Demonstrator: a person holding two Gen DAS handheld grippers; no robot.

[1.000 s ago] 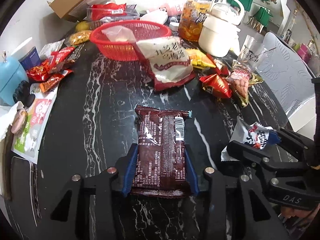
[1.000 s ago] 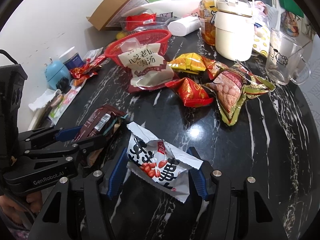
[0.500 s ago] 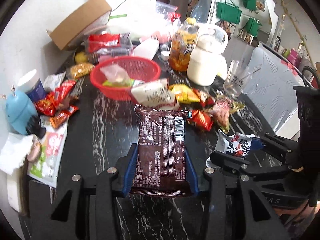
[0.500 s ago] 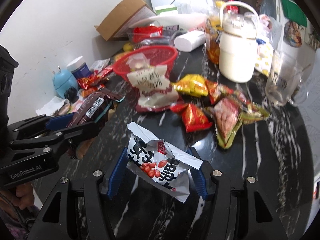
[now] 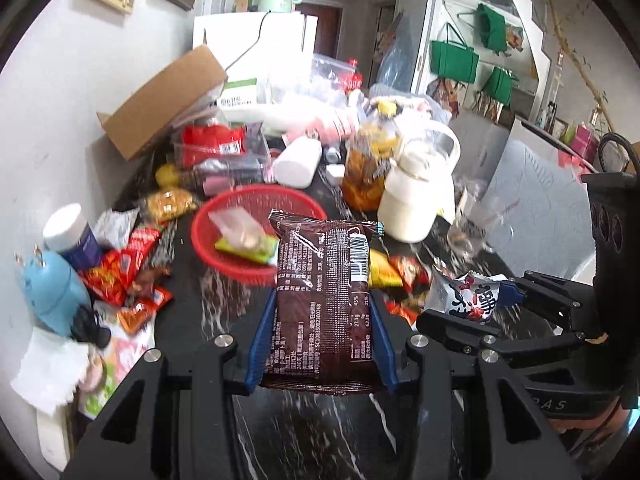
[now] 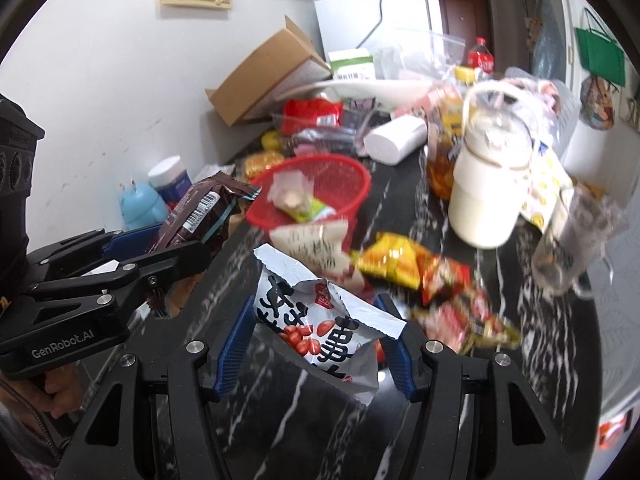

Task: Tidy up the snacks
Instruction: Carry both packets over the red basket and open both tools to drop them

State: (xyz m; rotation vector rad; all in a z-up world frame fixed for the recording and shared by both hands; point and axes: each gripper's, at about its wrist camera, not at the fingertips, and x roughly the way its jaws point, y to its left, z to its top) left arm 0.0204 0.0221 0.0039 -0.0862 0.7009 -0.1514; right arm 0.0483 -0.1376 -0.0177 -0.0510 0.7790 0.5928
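My left gripper [image 5: 322, 312] is shut on a dark brown snack packet [image 5: 325, 300] and holds it raised above the black marble table [image 5: 224, 304]. My right gripper [image 6: 318, 328] is shut on a white peanut packet [image 6: 324, 320] with red characters, also raised. Each gripper shows in the other's view: the right with the peanut packet [image 5: 468, 296], the left with the brown packet [image 6: 200, 212]. A red plastic basket [image 5: 240, 260] ahead holds a clear bag and a green packet; it also shows in the right wrist view [image 6: 312, 188].
Loose red and yellow snack packets [image 6: 412, 268] lie on the table right of the basket. A cream jug [image 6: 488, 204], a glass mug [image 6: 576, 240], an orange-filled bottle [image 5: 368, 164], a cardboard box [image 5: 160, 100], a blue container [image 5: 52, 284] and red sachets [image 5: 120, 268] crowd the edges.
Both grippers have risen and tilted up with their packets, so the table looks farther away and more of the room shows. Both grips are unchanged.
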